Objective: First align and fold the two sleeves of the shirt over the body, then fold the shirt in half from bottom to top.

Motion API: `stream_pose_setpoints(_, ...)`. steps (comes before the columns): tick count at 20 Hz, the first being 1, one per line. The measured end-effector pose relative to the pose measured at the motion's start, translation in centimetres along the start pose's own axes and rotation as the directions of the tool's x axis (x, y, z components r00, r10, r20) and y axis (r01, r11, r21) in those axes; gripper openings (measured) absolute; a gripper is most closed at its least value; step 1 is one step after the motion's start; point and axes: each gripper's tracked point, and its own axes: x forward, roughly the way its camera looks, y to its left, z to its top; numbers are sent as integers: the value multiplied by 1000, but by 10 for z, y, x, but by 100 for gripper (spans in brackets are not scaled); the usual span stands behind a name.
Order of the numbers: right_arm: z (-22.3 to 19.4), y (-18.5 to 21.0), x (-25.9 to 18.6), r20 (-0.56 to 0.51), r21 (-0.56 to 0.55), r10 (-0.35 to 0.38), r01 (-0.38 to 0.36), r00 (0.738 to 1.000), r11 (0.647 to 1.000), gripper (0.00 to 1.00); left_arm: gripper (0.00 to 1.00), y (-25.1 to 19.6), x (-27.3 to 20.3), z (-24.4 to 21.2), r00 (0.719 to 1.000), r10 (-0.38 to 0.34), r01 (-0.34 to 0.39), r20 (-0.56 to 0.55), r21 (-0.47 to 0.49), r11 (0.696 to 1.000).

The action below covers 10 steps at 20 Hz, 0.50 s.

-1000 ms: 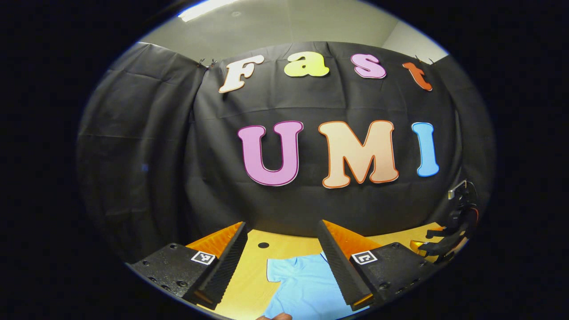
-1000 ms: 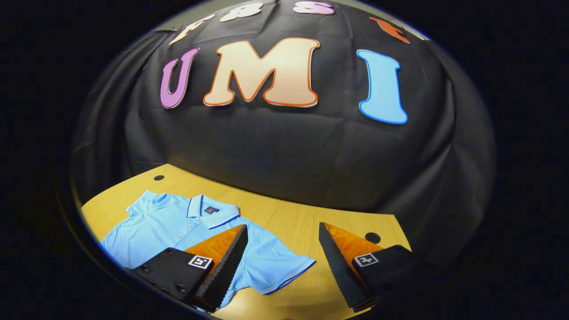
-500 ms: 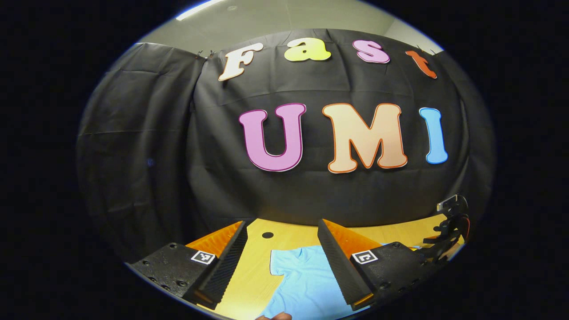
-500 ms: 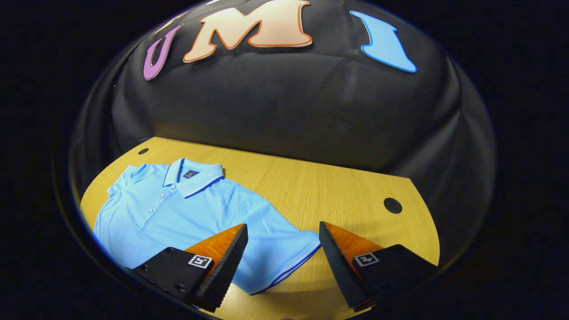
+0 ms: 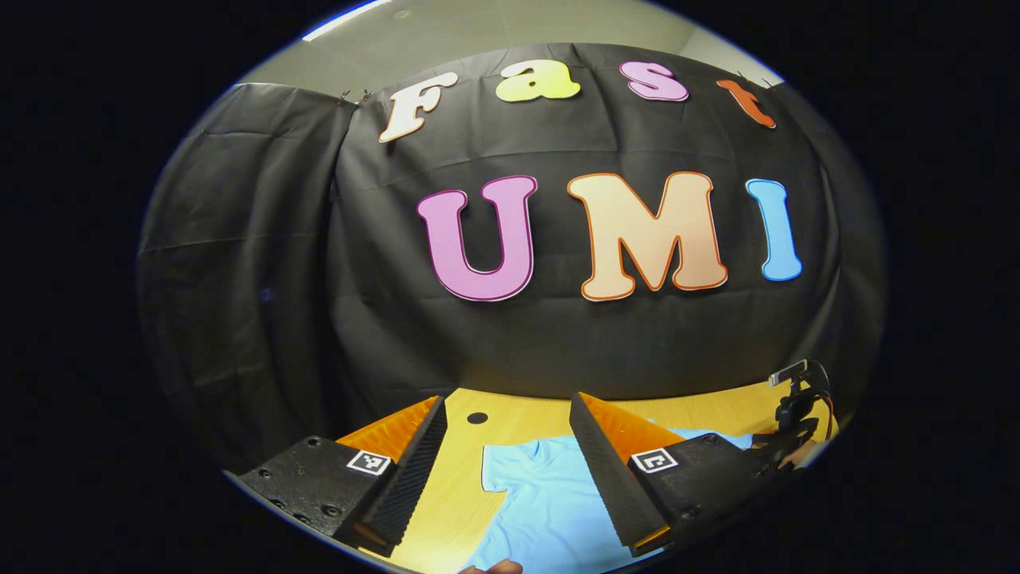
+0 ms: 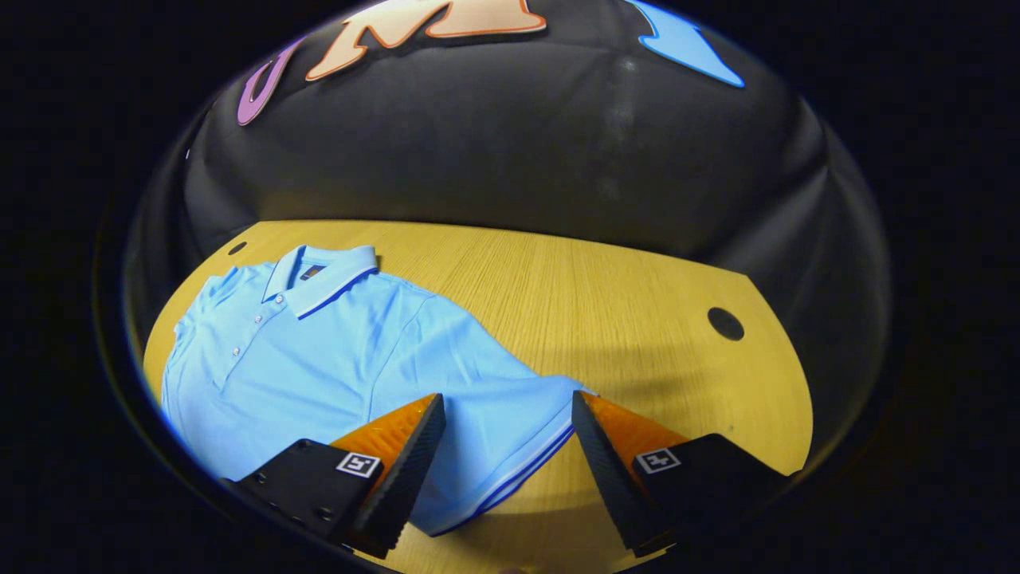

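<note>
The shirt (image 6: 319, 359) lies flat and face up on the desk (image 6: 621, 303), filling the lower left of the right gripper view. Its collar (image 6: 323, 275) points toward the upper left, near a small round hole (image 6: 237, 248) in the desk at the far corner. A row of buttons (image 6: 247, 335) runs down from the collar. One sleeve (image 6: 510, 434) spreads out toward the bottom centre of the frame, its striped cuff lying on the wood.

The right gripper (image 6: 506, 470) hangs just above that sleeve, fingers spread wide apart and holding nothing; the sleeve's cuff sits in the gap between them. Whether the finger tips touch the cloth I cannot tell. A second round hole (image 6: 725, 323) sits in the desk at the right of the frame, well apart from the shirt.

In the left gripper view the shirt (image 5: 550, 510) shows at the bottom centre, its other sleeve (image 5: 510, 466) edged against the wood. The left gripper (image 5: 506, 470) stands over it with fingers wide open, gripping nothing. A hole (image 5: 477, 418) in the desk lies just beyond. At the lower right edge the other gripper's body (image 5: 793, 414) shows small and dark. A bit of a hand (image 5: 494, 568) peeks in at the very bottom.
</note>
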Motion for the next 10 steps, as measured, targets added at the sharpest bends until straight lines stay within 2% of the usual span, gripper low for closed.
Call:
stream_pose_setpoints(2, -1, 3, 1, 0, 23, 15, -15, 1000, 1000, 99, 93, -3, 1, 0, 1000, -8, 8, 0, 3, 1000)
stream_pose_setpoints(3, -1, 7, 4, 2, 23, 26, -26, 1000, 999, 83, 93, -5, 2, 0, 1000, -11, 11, -2, 2, 1000)
stream_pose_setpoints(4, -1, 14, 1, 4, 17, 32, -32, 999, 999, 72, 93, -7, 2, -1, 1000, -16, 16, -4, 0, 1000)
stream_pose_setpoints(5, 0, 20, 1, 9, 8, 45, -45, 999, 999, 53, 93, -9, 2, -1, 1000, -22, 22, -4, -2, 1000)
stream_pose_setpoints(6, -2, 24, 1, 6, -1, 45, -45, 999, 999, 46, 93, -11, 2, 0, 1000, -26, 26, -4, -2, 1000)
stream_pose_setpoints(7, -1, 27, 1, 13, -16, 44, -43, 999, 999, 23, 93, -12, 2, 1, 1000, -29, 29, -4, -1, 1000)
stream_pose_setpoints(9, 0, 34, -2, 12, -12, 49, -49, 999, 999, 9, 93, -12, 2, -1, 999, -34, 34, -3, -5, 999)
stream_pose_setpoints(10, 2, 33, -1, 13, -5, 40, -40, 999, 999, 11, 93, -11, 3, -2, 999, -36, 36, -3, -9, 999)
